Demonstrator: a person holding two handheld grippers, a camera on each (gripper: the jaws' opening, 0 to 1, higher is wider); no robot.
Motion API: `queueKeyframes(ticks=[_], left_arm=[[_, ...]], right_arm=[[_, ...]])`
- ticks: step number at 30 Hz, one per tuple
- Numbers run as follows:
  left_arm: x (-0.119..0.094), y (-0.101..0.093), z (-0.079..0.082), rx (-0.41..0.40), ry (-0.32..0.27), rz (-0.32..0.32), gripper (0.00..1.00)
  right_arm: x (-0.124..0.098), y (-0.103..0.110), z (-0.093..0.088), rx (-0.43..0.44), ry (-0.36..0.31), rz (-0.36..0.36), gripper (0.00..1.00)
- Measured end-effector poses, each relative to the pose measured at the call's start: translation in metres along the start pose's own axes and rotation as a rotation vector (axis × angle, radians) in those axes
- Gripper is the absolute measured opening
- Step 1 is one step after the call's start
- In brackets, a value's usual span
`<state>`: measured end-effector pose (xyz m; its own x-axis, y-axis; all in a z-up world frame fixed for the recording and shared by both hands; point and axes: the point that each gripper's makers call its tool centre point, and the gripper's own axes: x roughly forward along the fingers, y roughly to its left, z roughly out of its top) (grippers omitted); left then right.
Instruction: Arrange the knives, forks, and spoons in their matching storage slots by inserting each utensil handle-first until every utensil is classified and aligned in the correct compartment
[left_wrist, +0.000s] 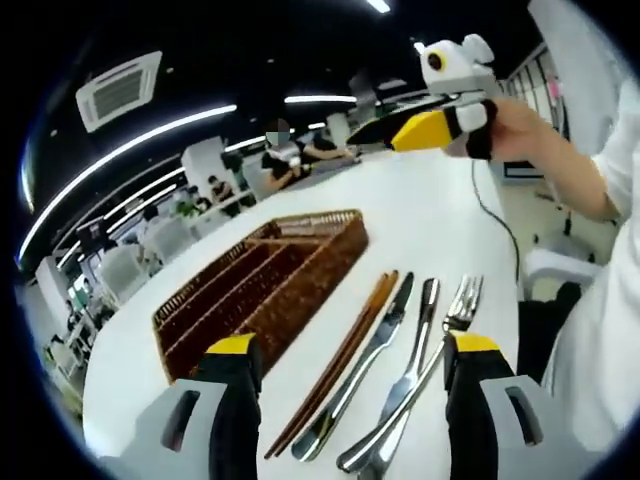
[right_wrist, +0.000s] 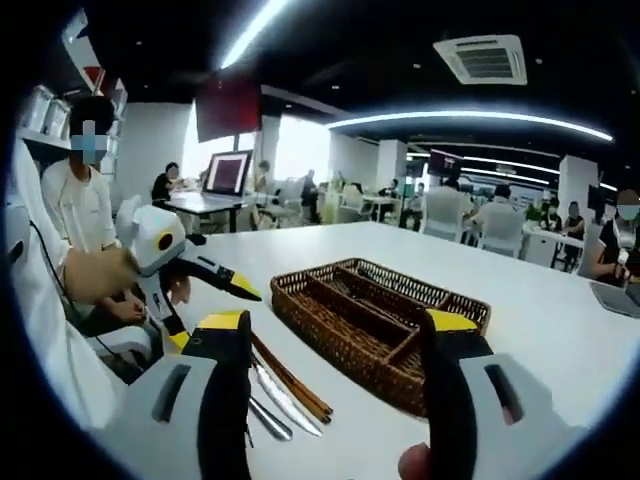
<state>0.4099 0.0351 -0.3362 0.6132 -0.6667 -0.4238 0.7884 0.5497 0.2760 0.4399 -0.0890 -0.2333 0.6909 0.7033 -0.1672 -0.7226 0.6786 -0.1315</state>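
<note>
Left gripper (left_wrist: 350, 375) hovers low over the tabletop (left_wrist: 440, 215), jaws spread wide with nothing between them, yellow tips framing the row of utensils. Through that gap in the left gripper view: a pair of brown chopsticks (left_wrist: 340, 360), then a knife (left_wrist: 365, 370), a spoon (left_wrist: 410, 375) and a fork (left_wrist: 455, 315), lying side by side on the white surface, heads pointing away from the camera. The fork and spoon handles cross near the bottom. Just beside the chopsticks sits the wicker tray (left_wrist: 300, 225), a dark woven organizer split into long slots with a shorter compartment across its far end; whether anything lies inside it I cannot tell.

Over to the right gripper (right_wrist: 335, 350): jaws wide apart as well, gripping nothing, held above the near edge of the tabletop (right_wrist: 560, 320). The wicker tray (right_wrist: 455, 300) sits straight ahead between its jaws. In the left gripper view this right gripper (left_wrist: 375, 130) is up high over the far side of the tabletop, held roughly level in the person's hand (left_wrist: 520, 125), arm in a white sleeve reaching in; from that side its jaws look close together, but I can't judge the gap there.

In the right gripper view, the left gripper (right_wrist: 245, 285) comes in from the left, tilted down toward the tabletop, its tip just above the utensils. The chopsticks (right_wrist: 295, 385) and knife (right_wrist: 285, 400) lie beside the tray's near left corner, with another handle, possibly the spoon (right_wrist: 268, 420), alongside them.
</note>
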Motion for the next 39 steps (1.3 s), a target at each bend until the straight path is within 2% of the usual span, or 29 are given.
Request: queueKeyframes(ticks=[4, 8, 12, 17, 26, 32, 35, 37, 39], left_arm=[[0.0, -0.001, 0.001, 0.018, 0.006, -0.007, 0.72], [0.0, -0.002, 0.002, 0.042, 0.013, -0.012, 0.7], [0.0, -0.006, 0.003, 0.075, 0.018, -0.037, 0.63], [0.0, -0.006, 0.003, 0.108, 0.035, -0.04, 0.62], [0.003, -0.018, -0.001, 0.193, 0.083, -0.114, 0.53], [0.009, -0.032, -0.001, 0.218, 0.109, -0.194, 0.49], [0.011, -0.041, 0.001, 0.212, 0.121, -0.221, 0.49], [0.012, -0.047, 0.005, 0.191, 0.102, -0.253, 0.47], [0.014, -0.052, 0.008, 0.175, 0.1, -0.278, 0.4]], right_arm=[[0.002, 0.006, 0.003, -0.009, -0.004, 0.015, 0.72], [0.012, 0.004, -0.012, 0.004, 0.021, 0.018, 0.72], [0.023, 0.006, -0.031, 0.028, 0.049, 0.044, 0.72], [0.027, 0.01, -0.04, 0.044, 0.059, 0.061, 0.72], [0.03, 0.01, -0.049, 0.033, 0.074, 0.051, 0.73], [0.028, 0.01, -0.057, 0.032, 0.088, 0.048, 0.74], [0.027, 0.01, -0.06, 0.029, 0.103, 0.054, 0.75], [0.026, 0.01, -0.062, 0.027, 0.113, 0.058, 0.75], [0.025, 0.01, -0.065, 0.028, 0.122, 0.059, 0.76]])
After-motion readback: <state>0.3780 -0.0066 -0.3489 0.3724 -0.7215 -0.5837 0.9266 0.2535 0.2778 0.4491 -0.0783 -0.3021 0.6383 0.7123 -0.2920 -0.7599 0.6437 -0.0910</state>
